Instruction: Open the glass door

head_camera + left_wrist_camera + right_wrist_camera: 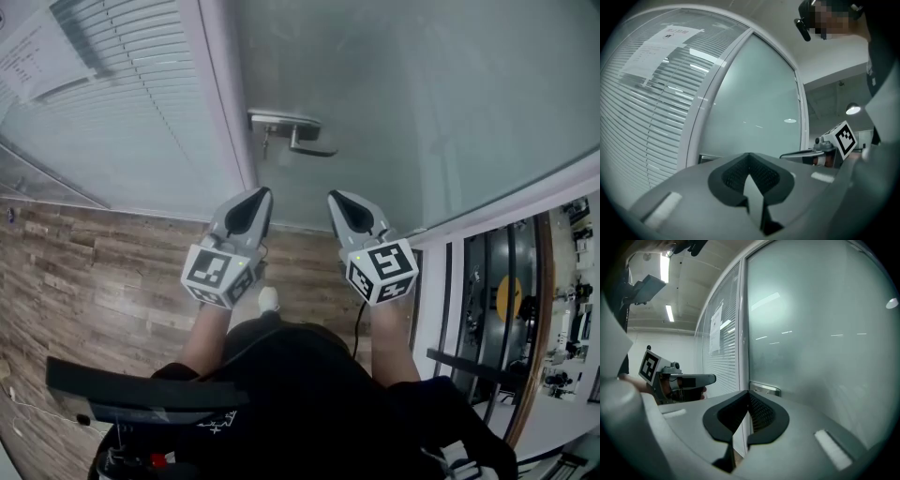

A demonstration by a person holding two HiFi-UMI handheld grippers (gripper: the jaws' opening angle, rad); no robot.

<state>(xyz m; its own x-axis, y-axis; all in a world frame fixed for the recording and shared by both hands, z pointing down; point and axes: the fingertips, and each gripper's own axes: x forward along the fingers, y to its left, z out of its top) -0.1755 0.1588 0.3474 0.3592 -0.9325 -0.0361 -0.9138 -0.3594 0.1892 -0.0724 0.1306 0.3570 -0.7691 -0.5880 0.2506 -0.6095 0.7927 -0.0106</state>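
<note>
The person faces the frosted glass door point(431, 103), which looks closed. Its lever handle point(298, 132) sits at the door's left edge, just beside the white frame point(225, 103). The left gripper point(262, 195) and right gripper point(334, 198) are held side by side short of the handle, probably lined up to reach it. Each has its jaws pressed together on nothing.

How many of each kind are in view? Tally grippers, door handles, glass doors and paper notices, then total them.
Grippers: 2 (left gripper, right gripper)
Door handle: 1
Glass door: 1
Paper notice: 1
Total: 5
</note>
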